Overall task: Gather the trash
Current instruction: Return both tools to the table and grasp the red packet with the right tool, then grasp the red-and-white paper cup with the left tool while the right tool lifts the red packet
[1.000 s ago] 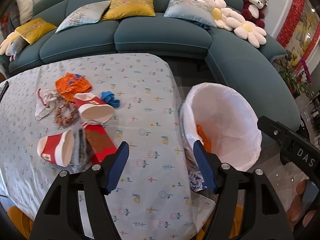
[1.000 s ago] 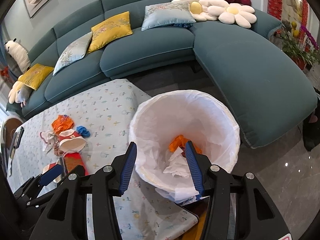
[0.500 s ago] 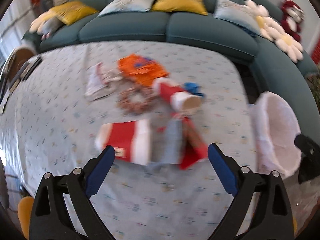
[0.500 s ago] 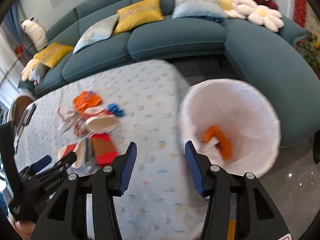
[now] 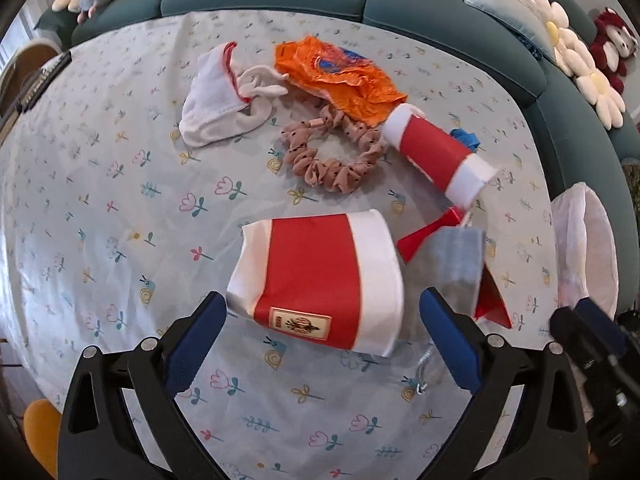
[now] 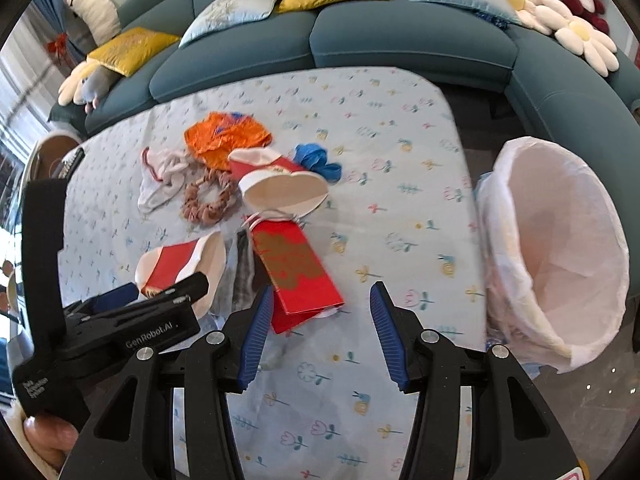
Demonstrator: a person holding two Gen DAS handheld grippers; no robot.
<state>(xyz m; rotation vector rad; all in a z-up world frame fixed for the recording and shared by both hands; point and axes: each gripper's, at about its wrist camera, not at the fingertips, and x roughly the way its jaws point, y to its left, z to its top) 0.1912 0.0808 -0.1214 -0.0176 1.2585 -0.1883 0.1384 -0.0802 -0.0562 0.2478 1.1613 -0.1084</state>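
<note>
Left gripper point(image 5: 320, 336), jaws now spread wide, has swung from bin point(image 6: 560, 248) to flattened red-white cup point(image 5: 316, 276) at frame centre: next pickup; right gripper point(image 6: 318, 336) half-spread, empty.

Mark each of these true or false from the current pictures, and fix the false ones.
1. The left gripper stands open around the nearer red-and-white cup. True.
2. The right gripper holds the red paper bag. False: nothing is between its fingers.
3. Both cups lie on their sides. True; the farther cup does too.
4. The scrunchie is in the lined bin. False: it lies on the tablecloth.
</note>
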